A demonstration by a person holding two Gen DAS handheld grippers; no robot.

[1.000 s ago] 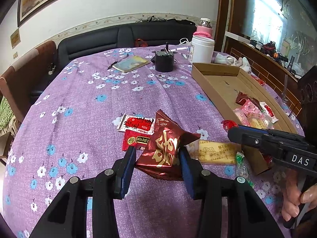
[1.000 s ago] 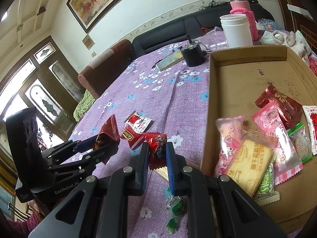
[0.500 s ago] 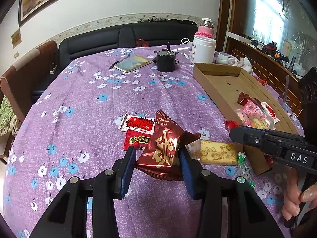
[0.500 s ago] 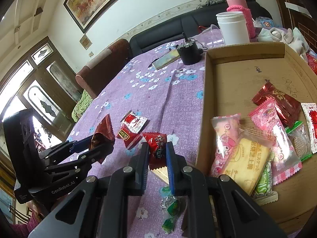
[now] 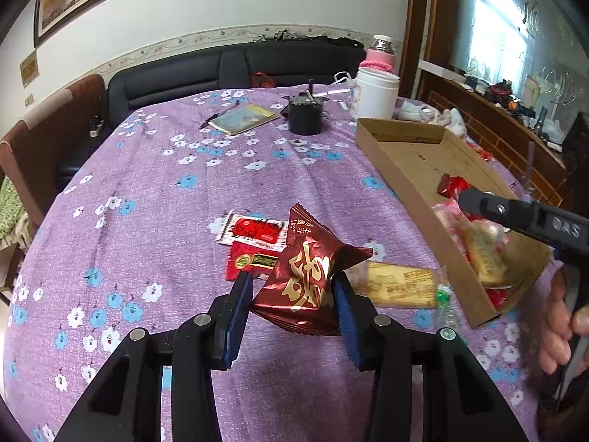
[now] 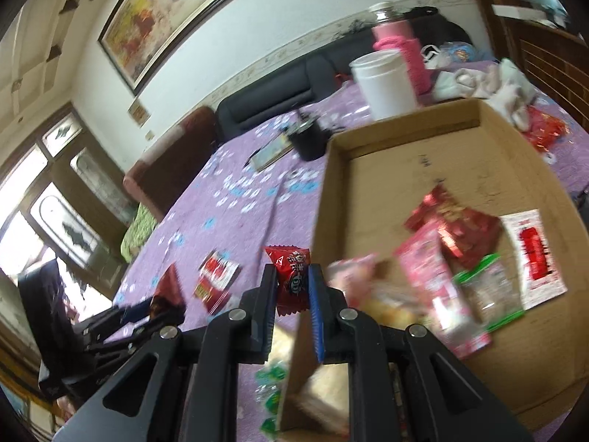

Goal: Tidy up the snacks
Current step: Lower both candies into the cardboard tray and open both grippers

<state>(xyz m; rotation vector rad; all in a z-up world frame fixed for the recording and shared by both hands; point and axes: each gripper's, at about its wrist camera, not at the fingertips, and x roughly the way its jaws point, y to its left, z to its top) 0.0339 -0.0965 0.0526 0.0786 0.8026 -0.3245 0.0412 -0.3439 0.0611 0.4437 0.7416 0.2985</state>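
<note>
My left gripper (image 5: 292,294) is shut on a dark red snack bag with gold characters (image 5: 307,276), held above the purple tablecloth. My right gripper (image 6: 292,281) is shut on a small red candy packet (image 6: 292,280) and holds it over the near left wall of the cardboard box (image 6: 401,136). The box (image 5: 399,134) holds several snacks, among them a pink packet (image 6: 430,280). On the cloth lie two red packets (image 5: 254,230), a yellow biscuit pack (image 5: 399,285) and a green candy (image 5: 443,304). The right gripper's arm (image 5: 515,213) reaches over the box in the left wrist view.
A black pot (image 5: 305,116), a notebook with pen (image 5: 243,119), a white canister (image 5: 377,92) and a pink bottle (image 5: 381,55) stand at the table's far side. A black sofa (image 5: 228,73) and a brown chair (image 5: 44,140) border the table.
My right gripper has lifted the red candy packet off the cloth and moved right, toward the box. My left gripper keeps the dark red bag almost where it was.
</note>
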